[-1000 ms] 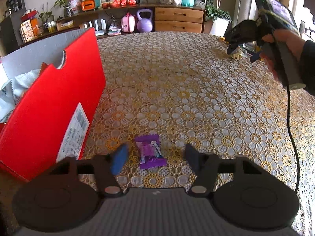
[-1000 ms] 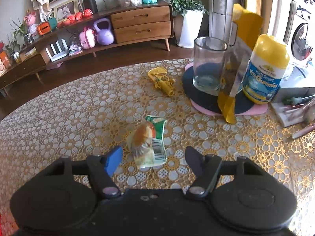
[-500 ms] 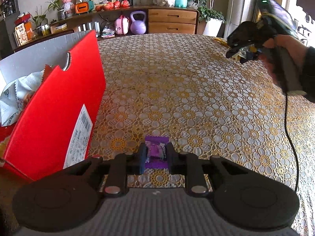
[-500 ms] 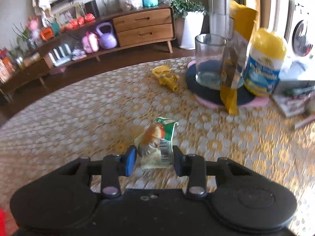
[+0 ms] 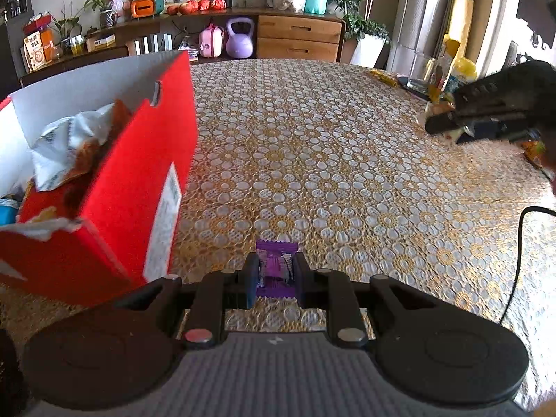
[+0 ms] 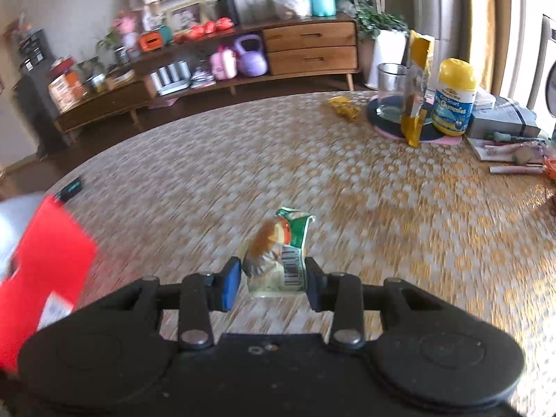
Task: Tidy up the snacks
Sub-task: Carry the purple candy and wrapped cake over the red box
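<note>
I had one snack in each tool, because I wanted to put both in the red box at once. My left tool was clenched on a small purple candy. The pads pinched its two sides so it could not slip out. The candy sat flat between them, just above the table, close to the left edge where the box stood.

My right tool was clamped on a green and clear snack packet. This packet was fatter, so the pads stood wider apart. It stuck up and leaned a little, with its top end free. It hung over the middle of the table, and the box's red corner showed at the left.

The candy wrapper looked shiny and crinkly, with zigzag ends. The packet was soft plastic, see-through at the bottom, with a bar code on it. I think both would squash easily, so a soft grip was best.

The box was smooth cardboard, red outside and white inside, with a white label on its side. It was open at the top, with crumpled bags already in it. The table cover was lacy, with gold and white flower rings.
</note>
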Motion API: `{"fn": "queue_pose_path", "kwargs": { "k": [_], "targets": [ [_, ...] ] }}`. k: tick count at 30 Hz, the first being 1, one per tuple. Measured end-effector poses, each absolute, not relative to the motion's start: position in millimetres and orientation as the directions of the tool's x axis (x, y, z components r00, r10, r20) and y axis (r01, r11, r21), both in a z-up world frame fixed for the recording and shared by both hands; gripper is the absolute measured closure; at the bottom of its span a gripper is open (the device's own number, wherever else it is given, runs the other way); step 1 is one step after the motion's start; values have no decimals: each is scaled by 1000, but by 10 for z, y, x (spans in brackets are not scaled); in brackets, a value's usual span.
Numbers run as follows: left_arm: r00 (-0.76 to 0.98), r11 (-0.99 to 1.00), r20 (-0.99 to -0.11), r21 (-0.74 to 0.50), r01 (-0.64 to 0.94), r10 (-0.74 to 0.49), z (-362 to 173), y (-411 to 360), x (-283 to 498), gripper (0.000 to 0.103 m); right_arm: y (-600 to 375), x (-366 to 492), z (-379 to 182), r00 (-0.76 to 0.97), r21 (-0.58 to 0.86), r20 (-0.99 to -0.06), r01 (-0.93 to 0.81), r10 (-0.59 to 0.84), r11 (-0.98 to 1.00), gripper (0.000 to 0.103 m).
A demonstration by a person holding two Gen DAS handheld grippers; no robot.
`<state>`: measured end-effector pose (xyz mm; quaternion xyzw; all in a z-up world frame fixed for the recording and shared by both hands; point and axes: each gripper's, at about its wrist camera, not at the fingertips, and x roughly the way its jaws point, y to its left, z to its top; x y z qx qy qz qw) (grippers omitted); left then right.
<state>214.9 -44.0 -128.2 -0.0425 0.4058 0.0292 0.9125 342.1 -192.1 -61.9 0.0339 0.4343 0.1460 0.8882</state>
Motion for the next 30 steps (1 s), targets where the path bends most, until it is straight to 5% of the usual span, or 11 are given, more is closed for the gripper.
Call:
{"fn": "queue_pose_path", "kwargs": {
  "k": [30],
  "targets": [
    [754,996,-657,-59,-73,17,120,720,1312,83,-593,1560,492,549,141,-705,-511,449,848,67]
  ]
}}
